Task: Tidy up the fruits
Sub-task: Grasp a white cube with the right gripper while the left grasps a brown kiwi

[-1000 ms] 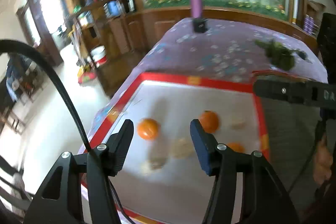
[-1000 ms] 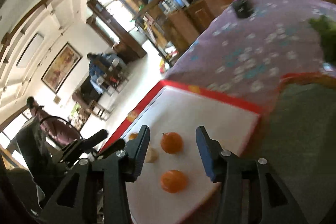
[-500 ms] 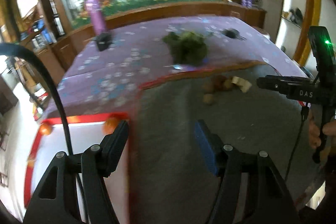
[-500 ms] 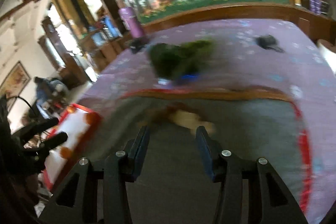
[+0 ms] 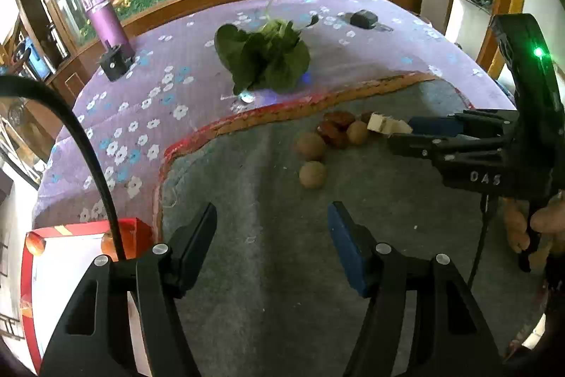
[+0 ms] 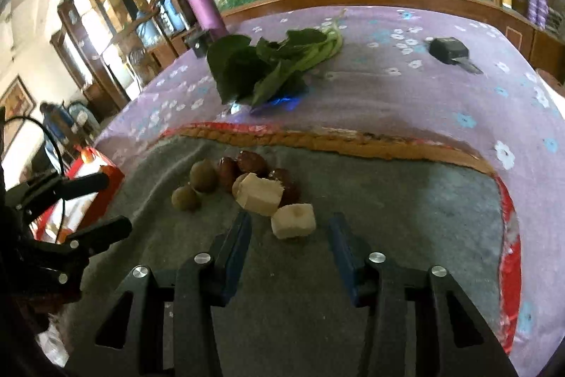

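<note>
Now, empty-handed, the closing right tool (image 6: 287, 232) frames a pale, rough-cut cube (image 6: 293, 221); the left tool (image 5: 272, 228) gapes, empty.

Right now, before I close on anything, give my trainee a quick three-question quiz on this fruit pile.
1. True or false: the right gripper already grips the pale cut chunk.
2. Which lies on the purple cloth beyond the grey mat? A) leafy greens B) an orange C) a knife
3. How many round brown fruits sit left of the dark red fruits in the left wrist view?

Key:
1. False; its jaws are closing, the chunk lies just ahead of the tips, untouched.
2. A
3. Two; a third lies on their right.
</note>
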A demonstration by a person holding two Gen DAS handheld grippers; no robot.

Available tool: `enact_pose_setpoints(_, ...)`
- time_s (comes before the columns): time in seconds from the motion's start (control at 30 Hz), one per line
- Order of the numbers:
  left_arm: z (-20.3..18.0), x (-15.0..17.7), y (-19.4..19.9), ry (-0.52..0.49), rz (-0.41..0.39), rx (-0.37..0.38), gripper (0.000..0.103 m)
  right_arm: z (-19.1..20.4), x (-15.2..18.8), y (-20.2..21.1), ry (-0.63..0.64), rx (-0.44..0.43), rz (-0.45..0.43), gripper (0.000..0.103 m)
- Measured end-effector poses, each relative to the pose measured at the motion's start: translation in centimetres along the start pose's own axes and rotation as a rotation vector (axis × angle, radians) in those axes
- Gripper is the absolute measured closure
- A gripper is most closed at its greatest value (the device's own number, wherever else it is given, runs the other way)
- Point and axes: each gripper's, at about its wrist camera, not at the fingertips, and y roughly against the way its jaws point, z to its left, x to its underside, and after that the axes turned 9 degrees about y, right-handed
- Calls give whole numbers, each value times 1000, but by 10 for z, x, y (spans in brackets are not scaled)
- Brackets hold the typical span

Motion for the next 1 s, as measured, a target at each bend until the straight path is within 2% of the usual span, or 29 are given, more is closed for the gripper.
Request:
enact_pose_setpoints(0.13,-4,-4,-9,5,16,5,39,5,1,-7,35,42,11,75)
enact_pose_setpoints(0.23,-10,-6,-18,2,36,13,39,4,4,-4,47,53,2,75)
enact_pose_setpoints(0.3,-14,-9,-24,-2,49,16,39,-3,6,3,17,29,-9,75)
enact_pose_setpoints(0.5,-27,-14,-41,-9,75,21,39,-39,8,28,-147,-25,-80,75)
enact_pose_setpoints(0.6,-28,-17,-46,-11,71,25,40,-51,8,32,-199,-21,-98,75)
enact_pose_setpoints(0.67,-27,-17,-48,-5,70,34,47,-56,8,33,-222,-19,-101,75)
enact_pose_setpoints(0.73,-26,-17,-51,-11,74,48,61,-62,9,33,-247,-28,-104,75)
enact_pose_setpoints(0.83,-25,-17,-55,-15,79,80,78,-62,9,33,-252,-25,-107,75)
enact_pose_setpoints(0.9,-26,-17,-55,-23,75,99,84,-61,9,34,-248,-34,-113,75)
enact_pose_setpoints(1.0,-26,-16,-54,-12,59,100,84,-60,9,37,-240,-29,-126,75)
